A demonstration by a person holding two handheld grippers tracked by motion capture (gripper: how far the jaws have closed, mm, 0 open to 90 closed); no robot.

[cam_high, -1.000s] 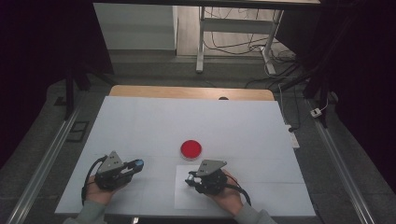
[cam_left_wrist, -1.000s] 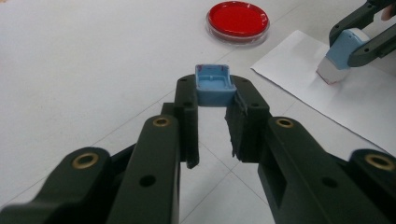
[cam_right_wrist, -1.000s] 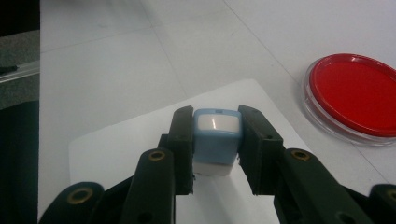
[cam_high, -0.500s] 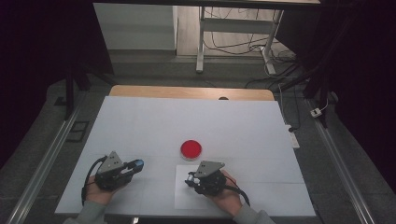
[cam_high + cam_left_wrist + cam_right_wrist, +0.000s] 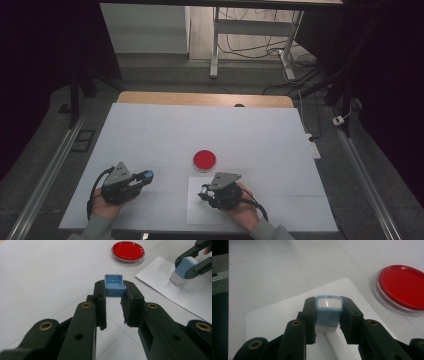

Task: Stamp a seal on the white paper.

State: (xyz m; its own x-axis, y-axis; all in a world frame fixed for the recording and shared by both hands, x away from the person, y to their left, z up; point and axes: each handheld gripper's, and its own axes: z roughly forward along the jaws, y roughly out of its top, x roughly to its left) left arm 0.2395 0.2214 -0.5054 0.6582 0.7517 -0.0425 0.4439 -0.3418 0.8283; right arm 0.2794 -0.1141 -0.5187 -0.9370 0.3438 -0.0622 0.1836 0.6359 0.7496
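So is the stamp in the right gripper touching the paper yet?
Cannot tell. In the left gripper view the stamp sits at the paper, base tilted; contact isn't plain.

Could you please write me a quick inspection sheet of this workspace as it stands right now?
Surface: white table top, faint seams, wooden strip along the far edge.
Job's things: round red dish near the middle; sheet of paper at the near edge; blue stamp with its base down on the paper; small blue cap, hollow side showing.
Clutter: nothing seen.
Grippers: left gripper shut on the cap, held above the table; right gripper shut on the stamp over the paper.
Cables: a black cable loops from the left gripper; loose wires on the floor beyond the table.
Surroundings: dark room, metal rails at both sides, a white frame leg behind.
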